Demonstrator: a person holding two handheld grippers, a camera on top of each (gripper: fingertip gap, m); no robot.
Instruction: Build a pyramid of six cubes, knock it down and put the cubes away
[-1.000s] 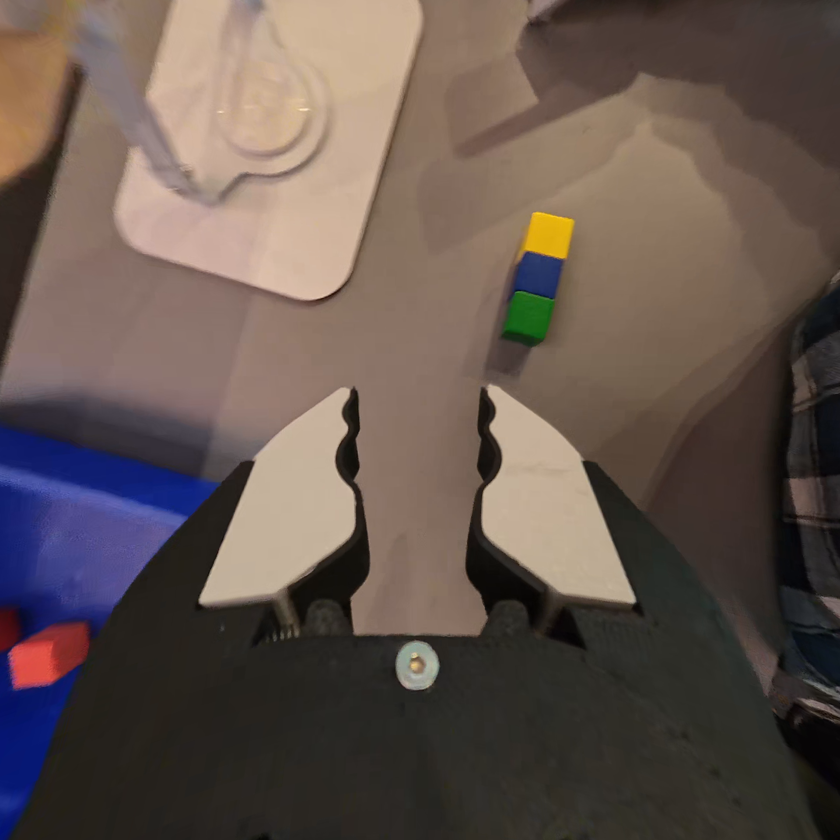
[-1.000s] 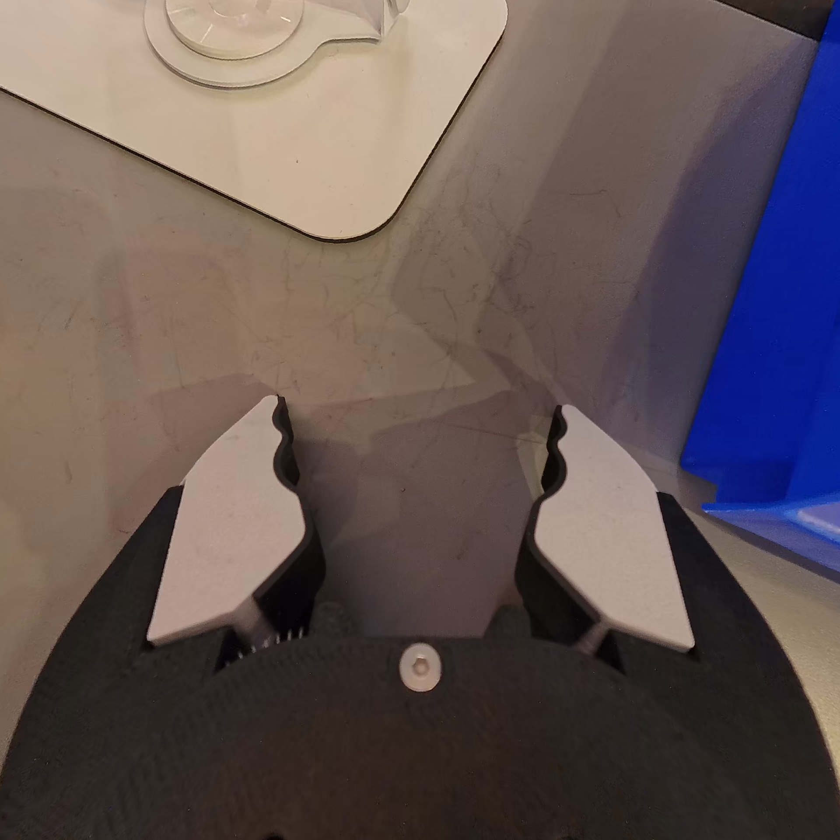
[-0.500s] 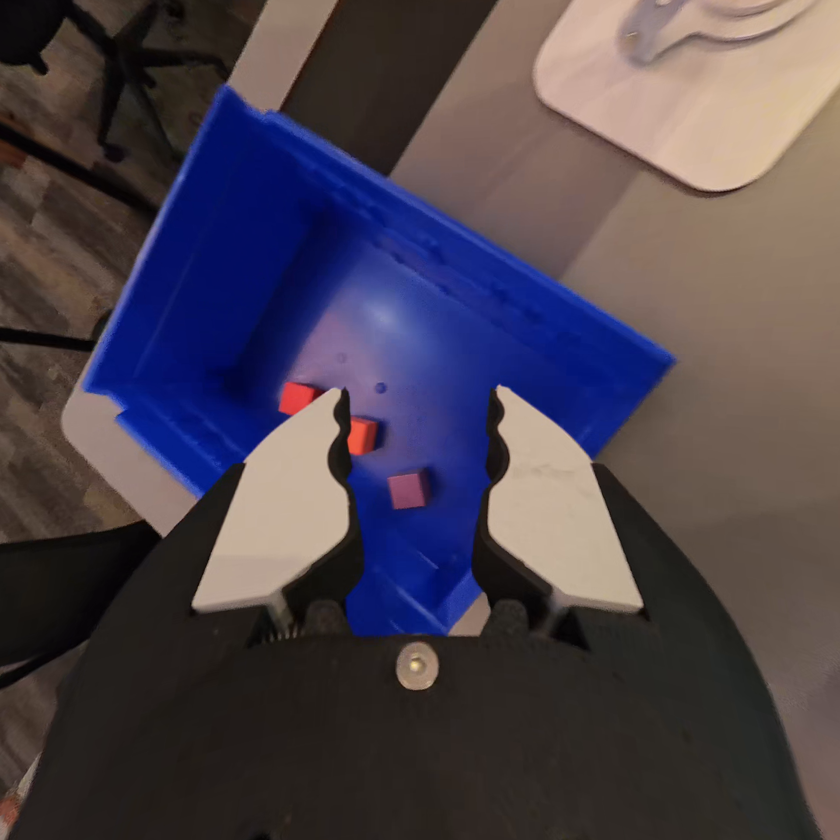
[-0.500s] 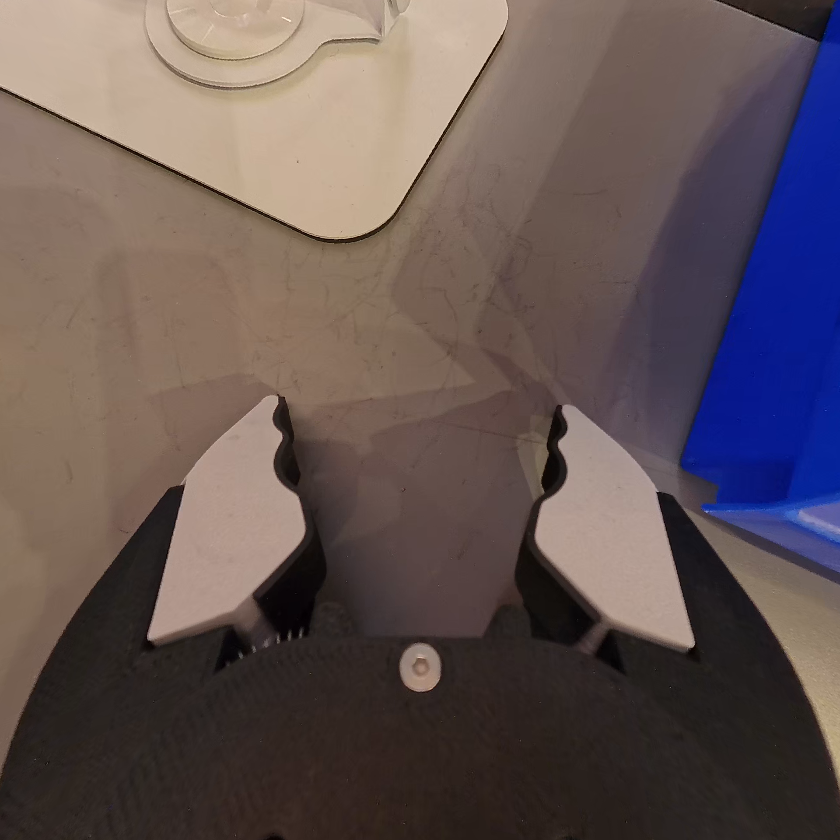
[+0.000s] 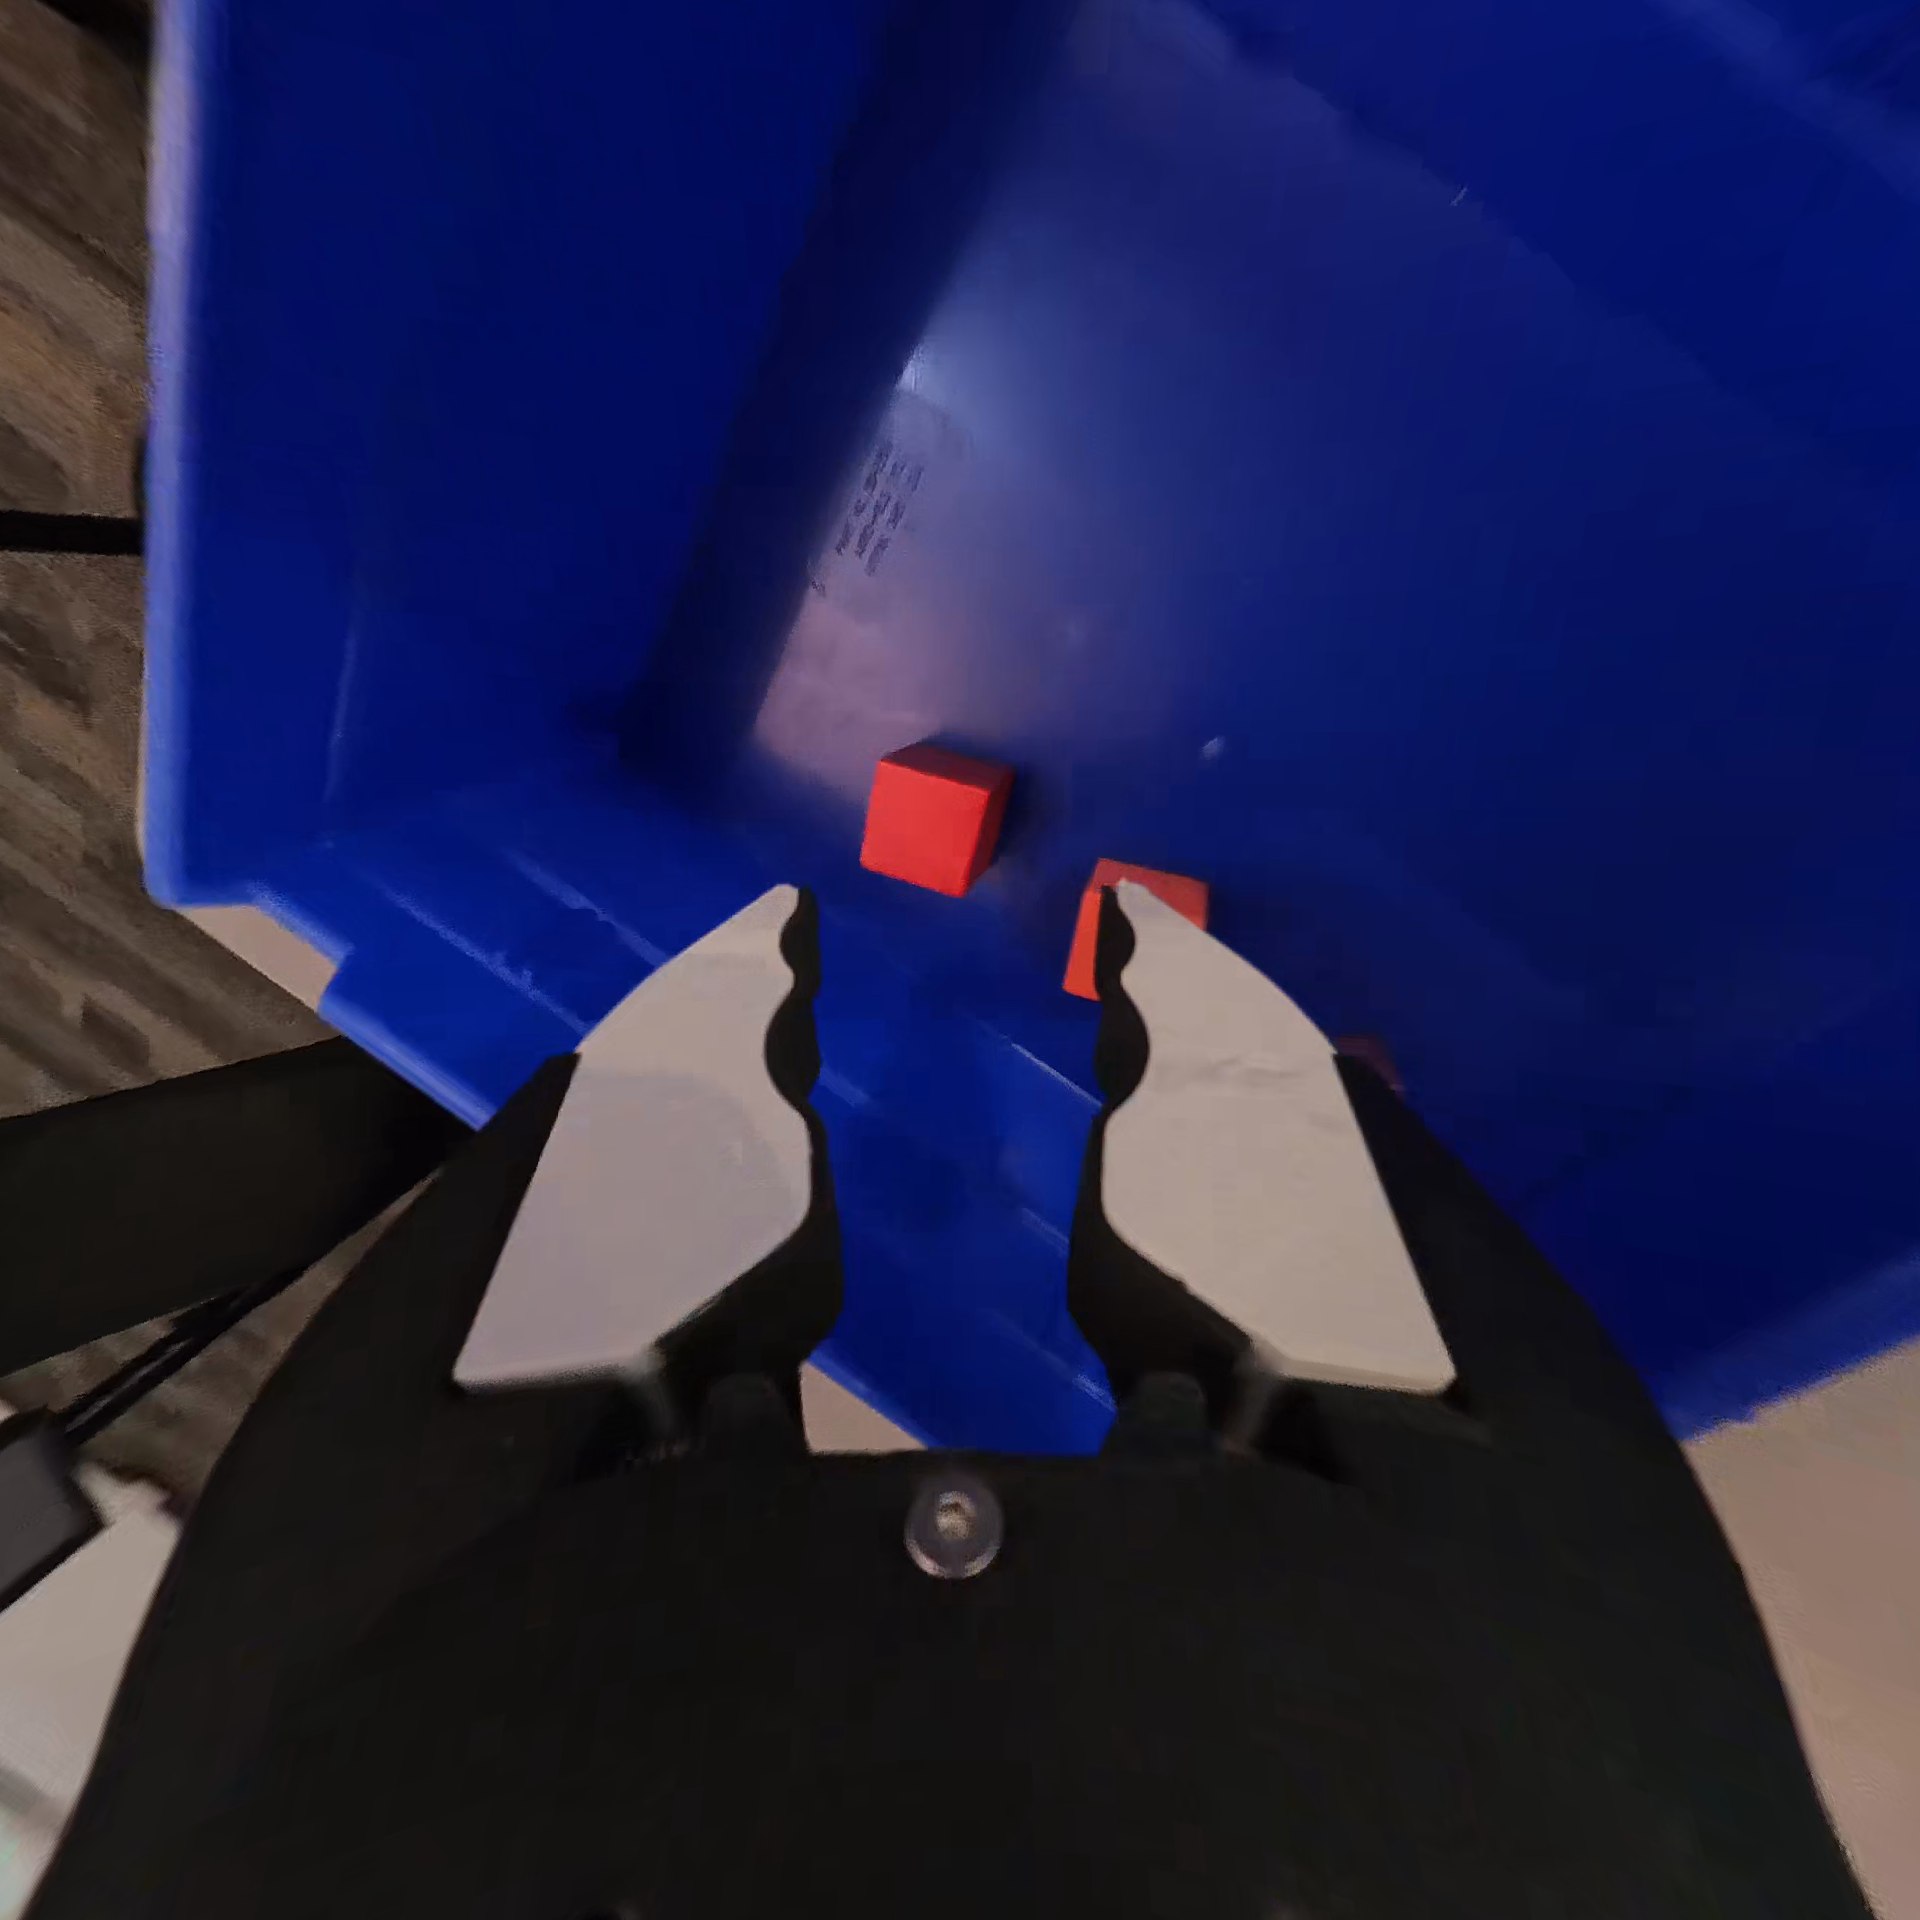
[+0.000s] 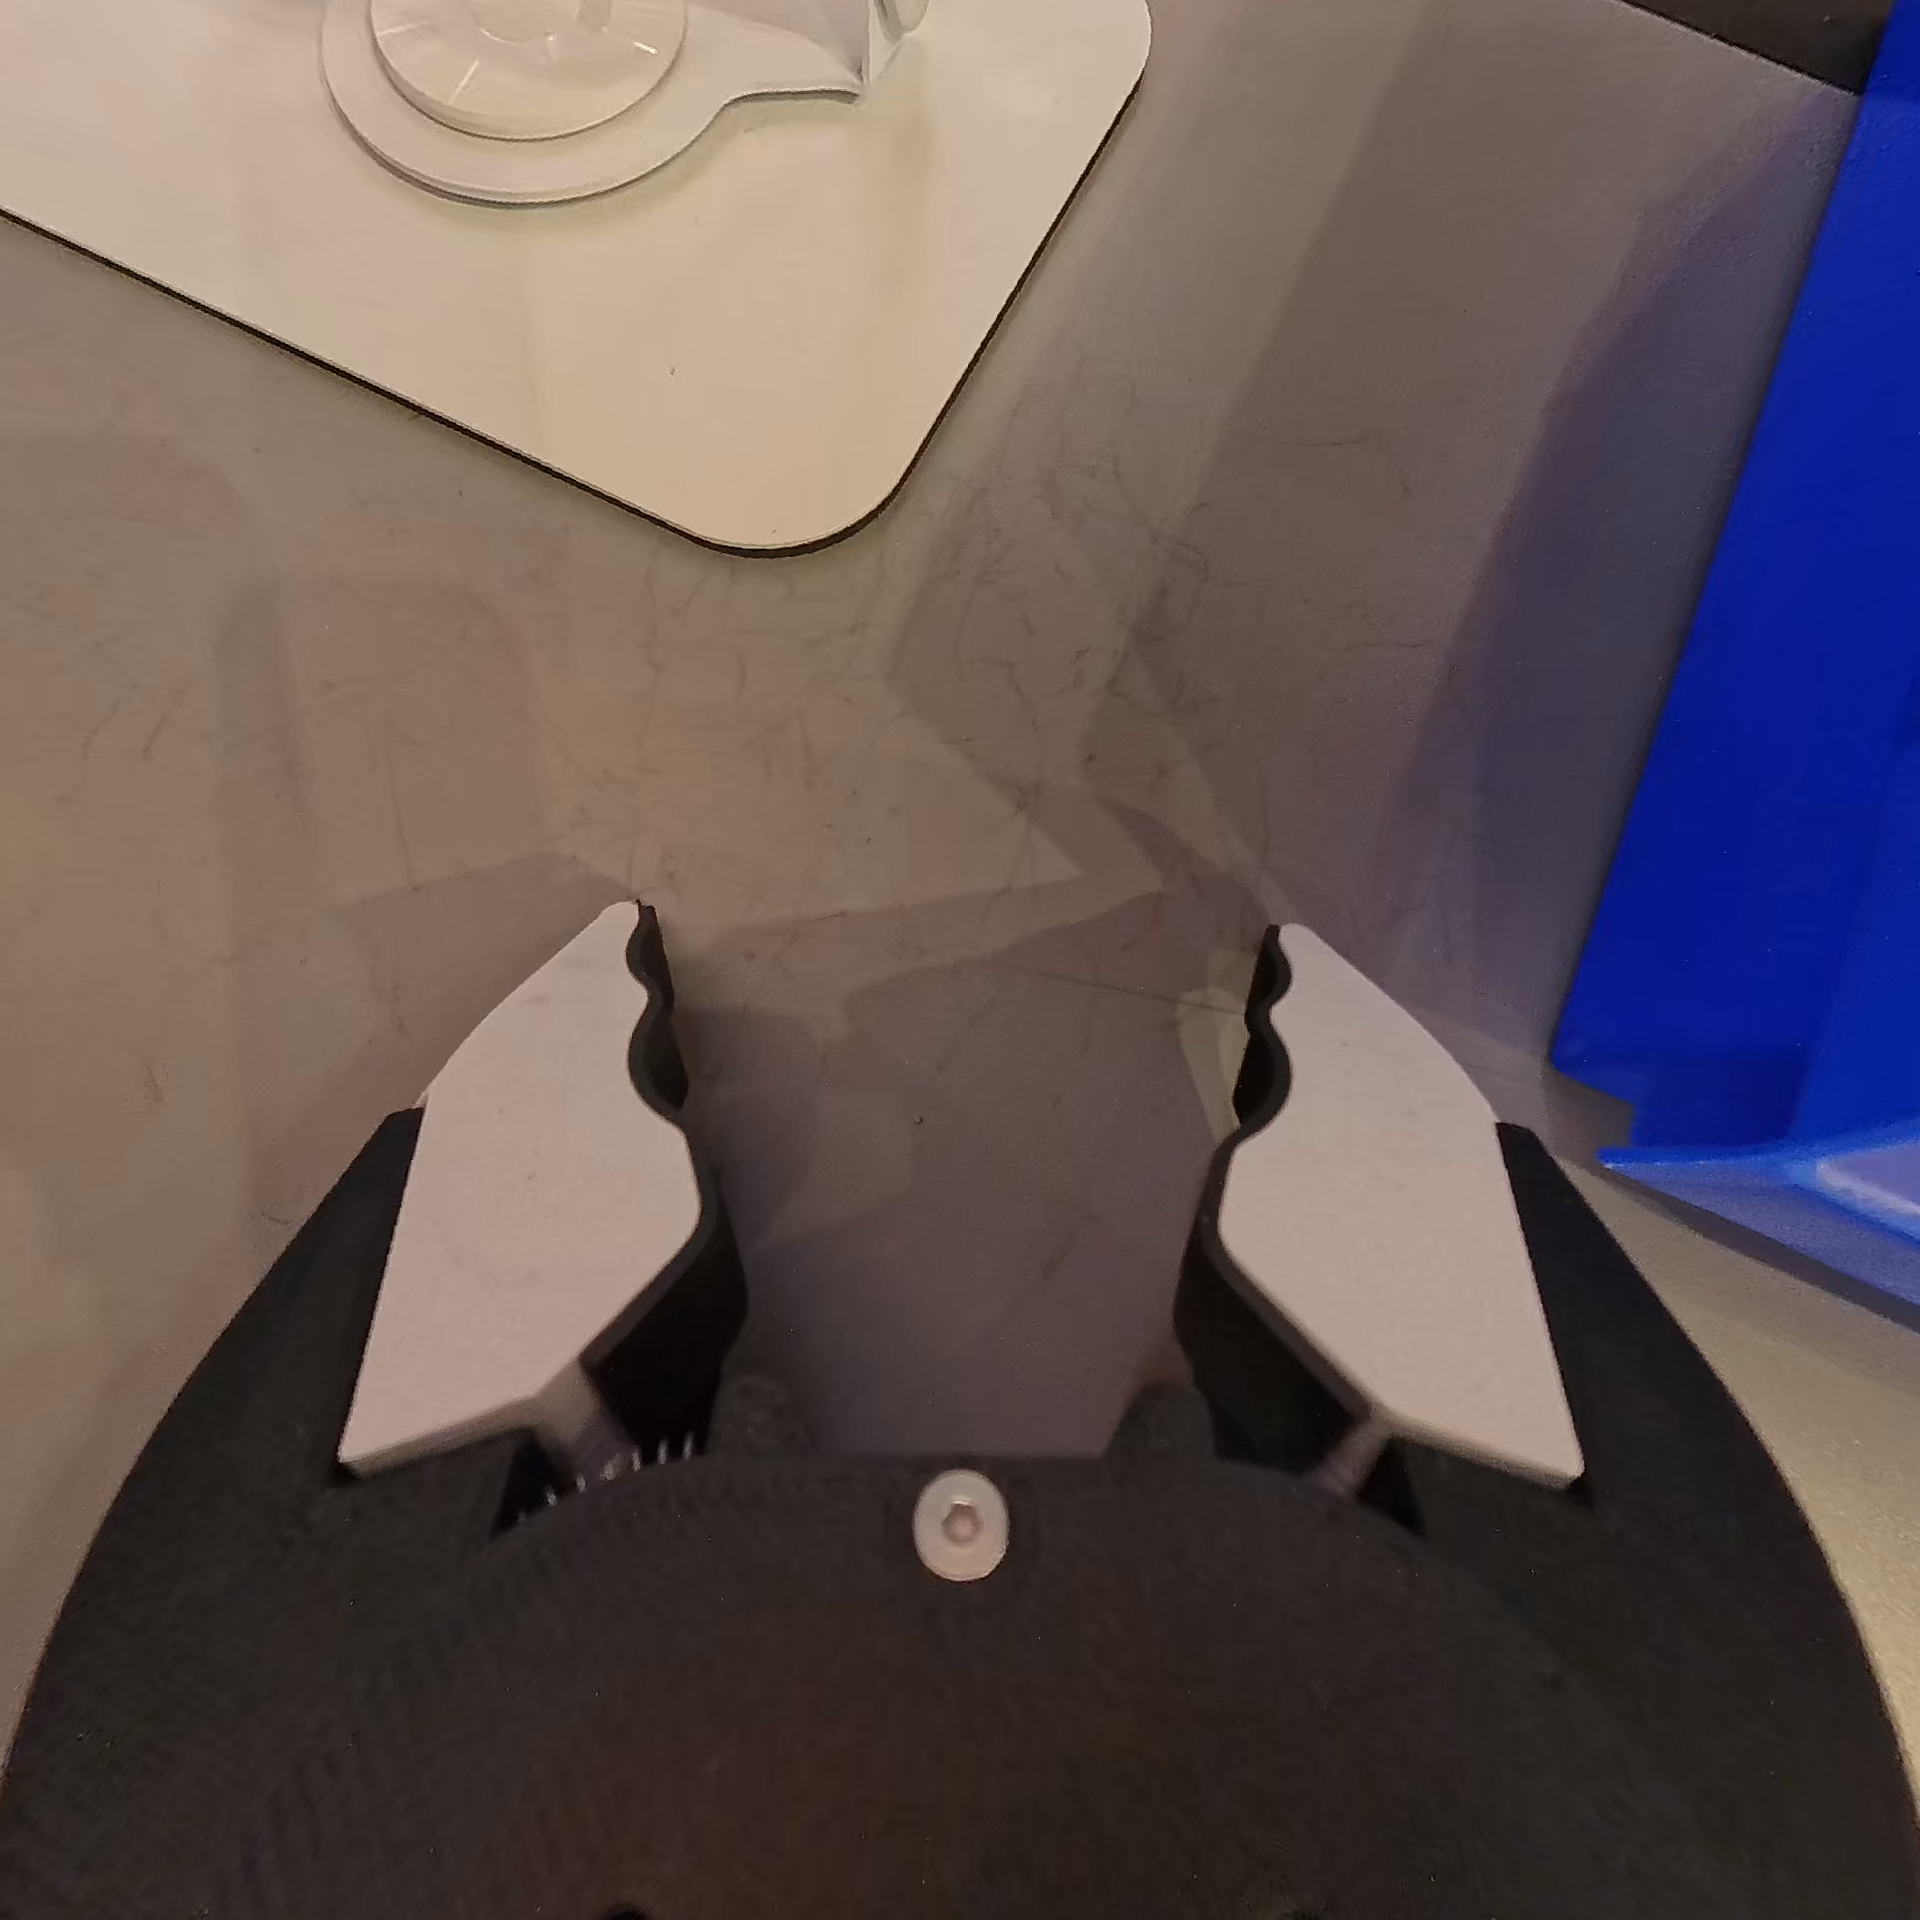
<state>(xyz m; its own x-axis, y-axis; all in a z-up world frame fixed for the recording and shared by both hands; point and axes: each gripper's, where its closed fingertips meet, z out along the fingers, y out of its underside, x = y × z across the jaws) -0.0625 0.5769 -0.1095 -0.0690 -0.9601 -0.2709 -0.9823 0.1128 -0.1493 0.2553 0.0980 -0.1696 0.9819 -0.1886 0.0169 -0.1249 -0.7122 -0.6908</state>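
Your left gripper point(image 5: 951, 904) hangs over the deep blue plastic bin point(image 5: 468, 416) with its jaws parted and nothing between them. On the bin floor just beyond the fingertips sits a small red cube point(image 5: 935, 819), clear of both fingers. A second red-orange cube point(image 5: 1086, 940) lies just to its right, partly hidden behind your right-hand fingertip point(image 5: 1164, 935), and a dark purplish cube point(image 5: 1369, 1055) barely peeks out past that finger's outer edge. The bin's near wall runs under the fingers, and its tall side walls close in the cubes on the left and far side. Left of the bin you see patterned grey floor point(image 5: 62, 312). Your right gripper point(image 6: 956, 920) is spread wide and bare above the scratched grey tabletop point(image 6: 416, 727). Ahead to its left lies a white rounded-corner mat point(image 6: 623, 343) carrying a clear plastic stand with a round base point(image 6: 520, 114). The blue bin's outer wall point(image 6: 1766, 623) stands close on the right, apart from the right fingertip.
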